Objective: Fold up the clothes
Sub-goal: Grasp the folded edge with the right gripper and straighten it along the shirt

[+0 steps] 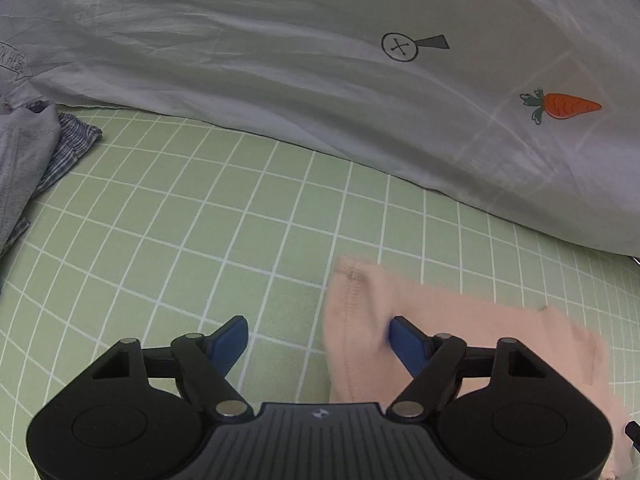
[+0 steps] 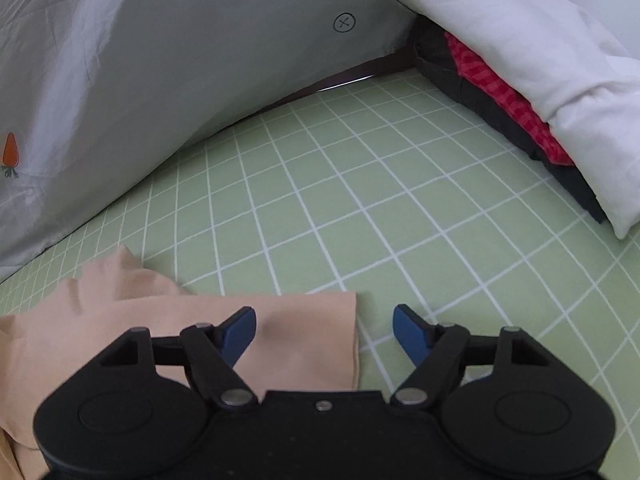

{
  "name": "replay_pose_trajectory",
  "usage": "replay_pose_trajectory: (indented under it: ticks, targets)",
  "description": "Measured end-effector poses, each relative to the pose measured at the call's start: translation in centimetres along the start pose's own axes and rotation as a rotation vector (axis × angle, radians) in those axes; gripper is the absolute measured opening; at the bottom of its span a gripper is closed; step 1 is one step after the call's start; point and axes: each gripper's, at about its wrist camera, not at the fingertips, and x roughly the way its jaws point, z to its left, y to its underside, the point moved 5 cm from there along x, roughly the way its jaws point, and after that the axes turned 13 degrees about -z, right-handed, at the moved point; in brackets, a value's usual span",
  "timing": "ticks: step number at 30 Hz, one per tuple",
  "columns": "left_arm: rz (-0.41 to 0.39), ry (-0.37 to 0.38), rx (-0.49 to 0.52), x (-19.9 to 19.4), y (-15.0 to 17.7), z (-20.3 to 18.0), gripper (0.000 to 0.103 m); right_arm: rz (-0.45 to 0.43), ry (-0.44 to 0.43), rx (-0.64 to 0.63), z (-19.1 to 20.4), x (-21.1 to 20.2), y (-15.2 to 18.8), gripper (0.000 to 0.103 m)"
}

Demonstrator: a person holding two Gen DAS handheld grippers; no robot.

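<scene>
A peach garment [image 1: 472,332] lies on the green grid sheet [image 1: 200,216]. In the left wrist view its hemmed corner rises blurred in front of the right fingertip. My left gripper [image 1: 318,340] is open, with the cloth's edge between the jaws near the right finger [image 1: 408,344]. In the right wrist view the peach garment [image 2: 132,332] lies flat at lower left, its right edge between the jaws. My right gripper [image 2: 324,334] is open, its left finger [image 2: 238,338] over the cloth and its right finger over bare sheet.
A white duvet with a carrot print [image 1: 564,106] bulges along the far side. A grey and checked clothes pile [image 1: 36,160] lies at left. A stack of black and red clothes [image 2: 500,96] under a white pillow [image 2: 532,60] sits at far right.
</scene>
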Motion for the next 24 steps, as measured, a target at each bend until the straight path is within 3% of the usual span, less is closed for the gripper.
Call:
replay_pose_trajectory:
  ticks: [2,4,5,8,11,13,15,17,19,21,24]
  targets:
    - [0.01,0.013,-0.009,0.7,-0.1,0.1,0.061,0.016,-0.029,0.029,0.0,0.0,-0.2,0.022]
    - [0.012,0.028,-0.028,1.2,-0.1,0.2,0.043,0.029,-0.054,0.056,-0.1,0.2,-0.6,0.003]
    - [0.017,0.043,-0.053,1.6,-0.1,0.3,0.014,0.022,-0.069,0.051,0.0,0.1,-1.0,0.003]
    - [-0.002,0.058,-0.076,1.3,-0.6,0.0,0.011,-0.03,-0.1,0.032,0.2,-0.7,-3.4,0.003]
    - [-0.115,0.099,-0.015,-1.3,-2.3,-1.5,0.012,-0.19,-0.123,0.117,-0.3,-3.7,-8.1,0.002]
    - [-0.152,0.096,0.022,-1.7,-2.6,-2.6,0.019,-0.231,-0.075,0.096,-0.6,-4.1,-9.2,0.002]
    - [-0.152,0.071,0.09,-0.6,-2.0,-3.6,0.038,-0.194,-0.007,0.01,-0.8,-2.5,-8.9,0.002]
    - [-0.088,0.025,0.113,0.8,-1.3,-4.1,0.04,-0.129,0.013,0.046,-1.5,-0.8,-7.6,0.002]
    - [-0.086,0.039,0.097,0.7,-1.1,-4.1,0.049,-0.12,-0.009,0.1,-1.8,-0.6,-6.8,0.002]
    - [-0.113,0.029,0.104,-0.1,-1.2,-3.9,0.082,-0.13,-0.006,0.084,-1.3,-1.0,-6.3,0.003]
    - [-0.131,0.006,0.125,-1.2,-1.2,-3.2,0.084,-0.132,-0.016,0.064,-0.8,-1.3,-5.7,0.003]
